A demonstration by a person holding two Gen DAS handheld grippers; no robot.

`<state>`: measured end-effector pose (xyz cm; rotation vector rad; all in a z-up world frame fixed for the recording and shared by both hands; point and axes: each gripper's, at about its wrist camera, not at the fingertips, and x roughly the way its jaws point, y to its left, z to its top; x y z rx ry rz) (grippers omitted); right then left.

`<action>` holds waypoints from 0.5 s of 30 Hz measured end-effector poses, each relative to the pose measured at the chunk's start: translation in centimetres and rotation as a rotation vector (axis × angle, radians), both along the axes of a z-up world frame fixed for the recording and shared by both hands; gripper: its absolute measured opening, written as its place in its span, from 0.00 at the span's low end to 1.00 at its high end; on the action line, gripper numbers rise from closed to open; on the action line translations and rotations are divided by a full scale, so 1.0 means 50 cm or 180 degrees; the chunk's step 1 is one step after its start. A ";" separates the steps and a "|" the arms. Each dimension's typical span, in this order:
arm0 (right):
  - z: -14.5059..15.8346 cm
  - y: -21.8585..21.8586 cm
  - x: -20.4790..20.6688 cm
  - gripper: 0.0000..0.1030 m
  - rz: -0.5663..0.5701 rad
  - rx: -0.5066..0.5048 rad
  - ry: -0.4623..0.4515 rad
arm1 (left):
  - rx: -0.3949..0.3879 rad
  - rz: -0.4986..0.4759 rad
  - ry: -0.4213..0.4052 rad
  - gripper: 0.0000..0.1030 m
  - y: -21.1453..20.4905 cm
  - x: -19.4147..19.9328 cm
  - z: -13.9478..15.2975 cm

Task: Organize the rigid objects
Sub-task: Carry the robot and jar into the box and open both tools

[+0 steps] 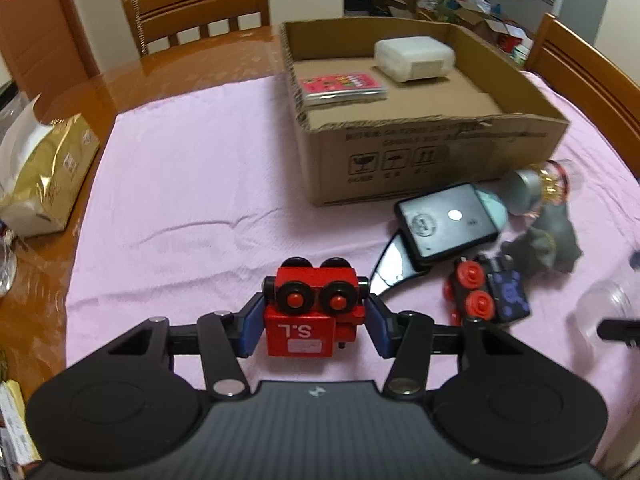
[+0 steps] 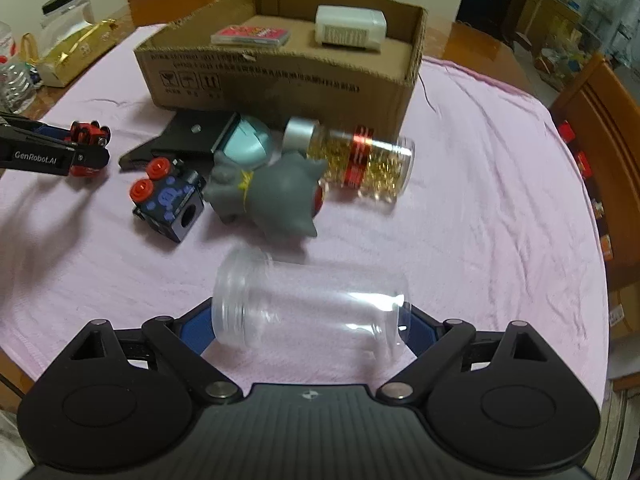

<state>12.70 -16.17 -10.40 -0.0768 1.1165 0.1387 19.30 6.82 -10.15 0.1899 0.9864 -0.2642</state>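
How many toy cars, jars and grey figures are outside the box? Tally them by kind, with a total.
Toy cars: 2, red toy car and blue toy car.
Jars: 2, clear jar and gold-filled jar.
Grey figure: 1.
Total: 5.

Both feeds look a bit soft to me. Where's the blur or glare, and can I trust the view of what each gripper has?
Left wrist: the red toy car in the left gripper is sharp; the items at right smear, and the black phone reflects a lamp. Right wrist: the clear jar between the right gripper fingers is motion-blurred, with highlights; the gold-filled bottle is smeared too.
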 end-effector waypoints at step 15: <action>0.125 -0.012 0.031 0.92 0.0557 0.0139 -0.0123 | -0.0148 -0.0591 -0.0064 0.50 -0.051 -0.024 0.138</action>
